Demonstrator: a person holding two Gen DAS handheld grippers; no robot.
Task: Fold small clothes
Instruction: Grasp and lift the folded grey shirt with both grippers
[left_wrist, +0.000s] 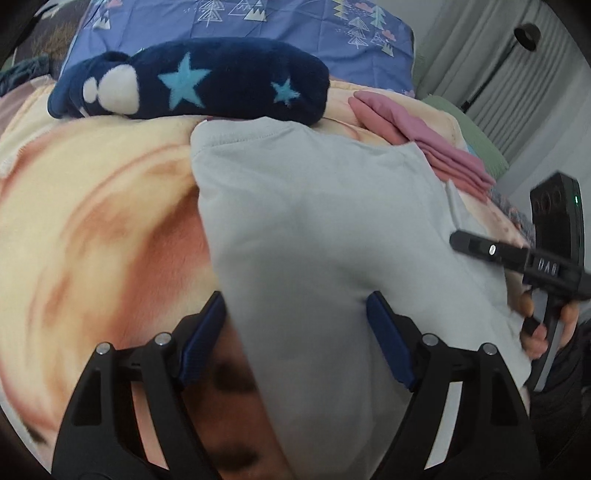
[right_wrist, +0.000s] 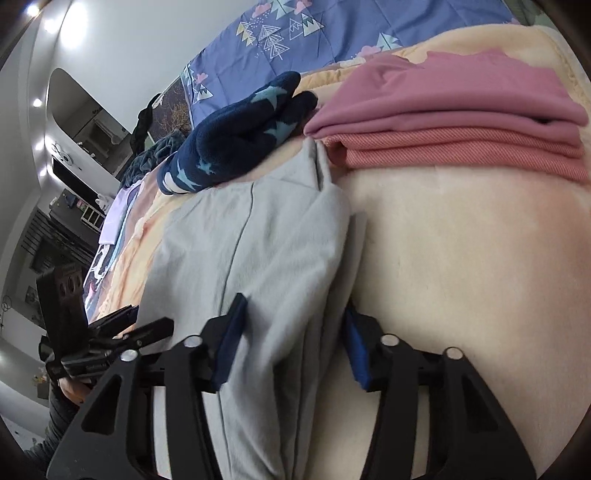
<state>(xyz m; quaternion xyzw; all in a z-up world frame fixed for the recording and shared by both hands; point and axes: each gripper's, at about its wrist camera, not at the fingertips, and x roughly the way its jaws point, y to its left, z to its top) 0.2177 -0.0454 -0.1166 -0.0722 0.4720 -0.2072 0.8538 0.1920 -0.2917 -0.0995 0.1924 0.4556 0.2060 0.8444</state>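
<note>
A light grey garment (left_wrist: 325, 229) lies on a cream and orange blanket (left_wrist: 92, 221) on the bed. My left gripper (left_wrist: 295, 332) is open, its blue pads either side of the garment's near left edge. My right gripper (right_wrist: 291, 343) is open too, its pads either side of the garment's (right_wrist: 258, 240) bunched right edge. The right gripper also shows in the left wrist view (left_wrist: 491, 251) at the garment's right side. The left gripper shows at the left of the right wrist view (right_wrist: 122, 332).
A folded pink stack (right_wrist: 461, 129) lies beyond the garment on the right. A navy fleece item with light blue stars (left_wrist: 207, 81) lies behind it. A blue patterned quilt (left_wrist: 258, 18) covers the far bed. Grey curtains (left_wrist: 498, 74) hang at the right.
</note>
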